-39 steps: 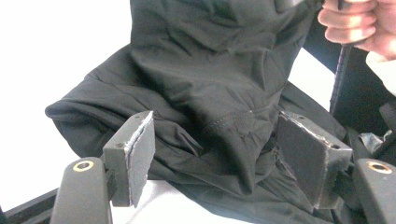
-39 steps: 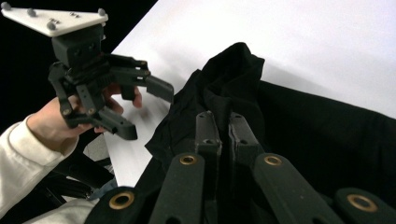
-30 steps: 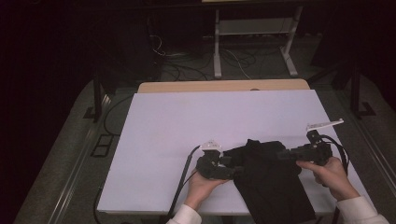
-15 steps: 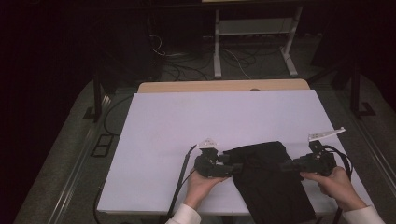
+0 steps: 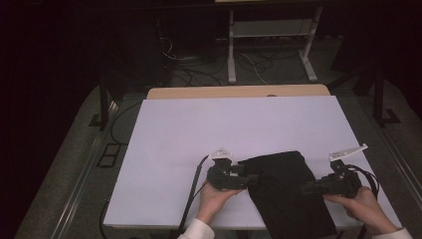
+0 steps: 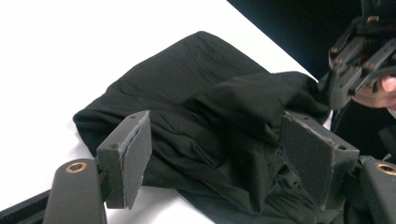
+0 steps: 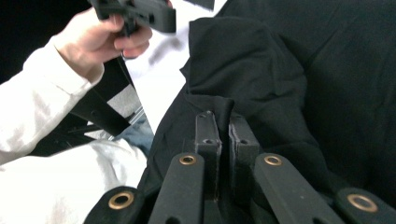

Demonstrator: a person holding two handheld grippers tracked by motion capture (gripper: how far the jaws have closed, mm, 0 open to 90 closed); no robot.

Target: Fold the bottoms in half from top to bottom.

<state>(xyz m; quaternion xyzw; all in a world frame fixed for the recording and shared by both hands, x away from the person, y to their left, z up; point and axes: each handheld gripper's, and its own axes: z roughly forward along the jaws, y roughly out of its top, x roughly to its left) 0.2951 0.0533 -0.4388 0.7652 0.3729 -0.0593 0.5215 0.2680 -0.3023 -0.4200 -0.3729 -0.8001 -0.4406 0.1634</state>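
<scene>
A black cloth [image 5: 283,194] lies crumpled on the white table [image 5: 224,124], near its front edge. My left gripper [image 5: 251,178] is at the cloth's left edge. In the left gripper view this gripper [image 6: 219,156] is open, its jaws have just opened a little further, and a raised fold of the cloth [image 6: 187,84] lies between its pads. My right gripper [image 5: 312,188] is at the cloth's right side. The right gripper view has it [image 7: 223,128] shut on a pinched ridge of the cloth [image 7: 303,70].
The table's front edge runs just below both hands. A wooden strip [image 5: 239,92] borders the far edge. Cables and a metal stand [image 5: 271,45] are on the dark floor beyond. A white sleeve [image 7: 51,186] is close under the right gripper.
My right gripper has drawn back toward the front edge and sunk a little, taking the cloth's right side with it. The left gripper has stayed in place.
</scene>
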